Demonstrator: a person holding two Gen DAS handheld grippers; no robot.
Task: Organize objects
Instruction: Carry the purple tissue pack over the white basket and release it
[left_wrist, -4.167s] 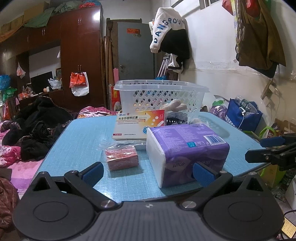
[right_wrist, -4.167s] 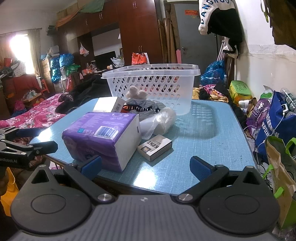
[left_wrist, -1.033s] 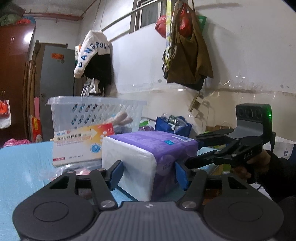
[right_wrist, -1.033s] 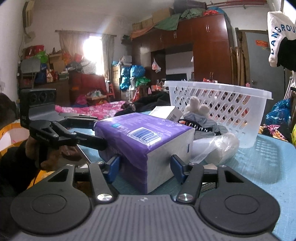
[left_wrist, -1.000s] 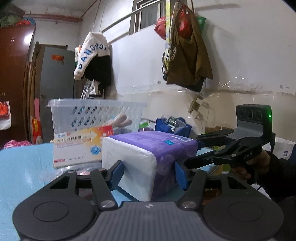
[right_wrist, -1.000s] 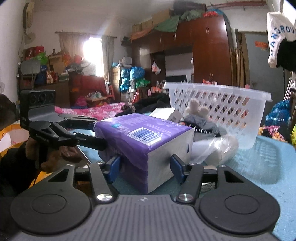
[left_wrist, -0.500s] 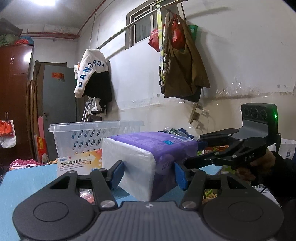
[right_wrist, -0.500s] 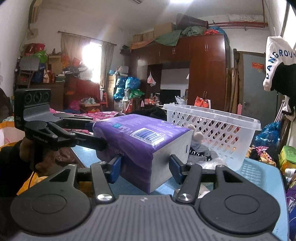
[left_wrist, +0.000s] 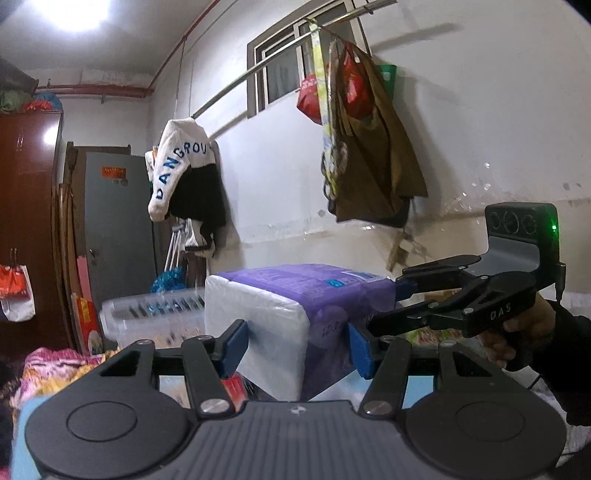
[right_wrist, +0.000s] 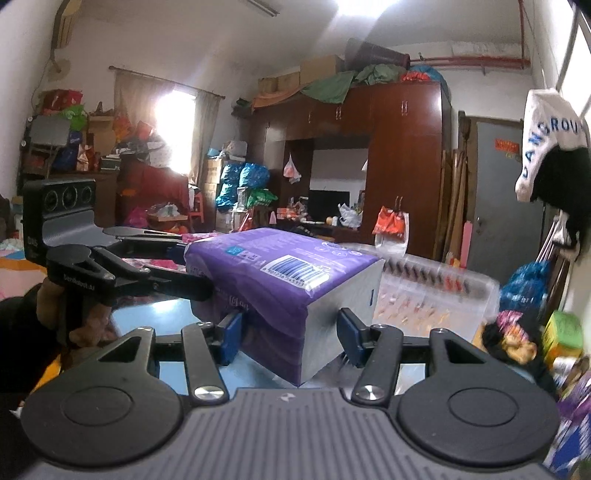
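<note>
Blue surface (right_wrist: 173, 314) sits below both tools, only slivers visible under the load. White lattice basket (left_wrist: 155, 314) is beyond the left hand-held gripper (left_wrist: 297, 345), ahead-left of its pads and lower than the pack; motion-blurred, so contents unreadable. From the right wrist view the same basket (right_wrist: 436, 284) lies ahead-right of the right hand-held gripper (right_wrist: 290, 339). Purple tissue pack (left_wrist: 295, 321) is up off the surface, carried between the two tools: left one pinches one end, blue pads pressed on the white face and the purple side; right one pinches the opposite end (right_wrist: 288, 291), pads against both flanks. Each tool appears in the other's camera, gripping the far end. Red-and-white box edge (left_wrist: 234, 387) shows just under the left tool's left pad, probably lying on the surface.
</note>
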